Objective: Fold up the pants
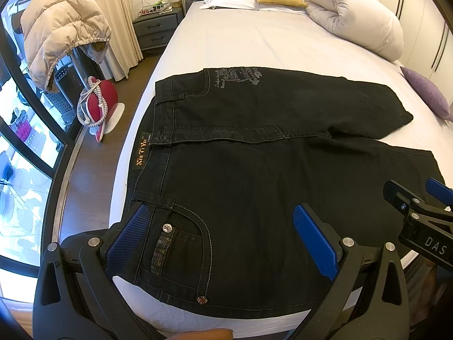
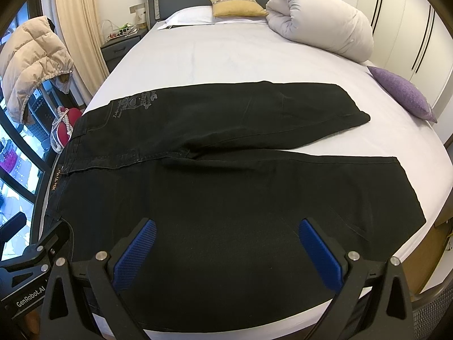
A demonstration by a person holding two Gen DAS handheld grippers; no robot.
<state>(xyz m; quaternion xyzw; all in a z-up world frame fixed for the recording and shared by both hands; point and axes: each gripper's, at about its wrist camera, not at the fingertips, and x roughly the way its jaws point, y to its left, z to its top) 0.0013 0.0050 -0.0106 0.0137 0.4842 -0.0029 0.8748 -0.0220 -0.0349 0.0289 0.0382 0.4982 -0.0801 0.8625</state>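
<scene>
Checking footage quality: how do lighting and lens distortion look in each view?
Left wrist view: bright window overexposed, bed edge bowed by fisheye, black pants still show stitching. Right wrist view: same bowing, pants darker, little detail, corners vignetted.

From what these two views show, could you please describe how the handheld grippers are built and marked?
Both the left gripper and the right gripper have black frames with silver rivets. Their jaws carry blue textured pads. White lettering appears on the side of each: "DAS" on the right, "GenRobot.AI" on the left.

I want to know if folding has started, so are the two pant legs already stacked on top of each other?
No, the pants lie spread open on the bed, the two legs side by side with white sheet showing between them.
</scene>
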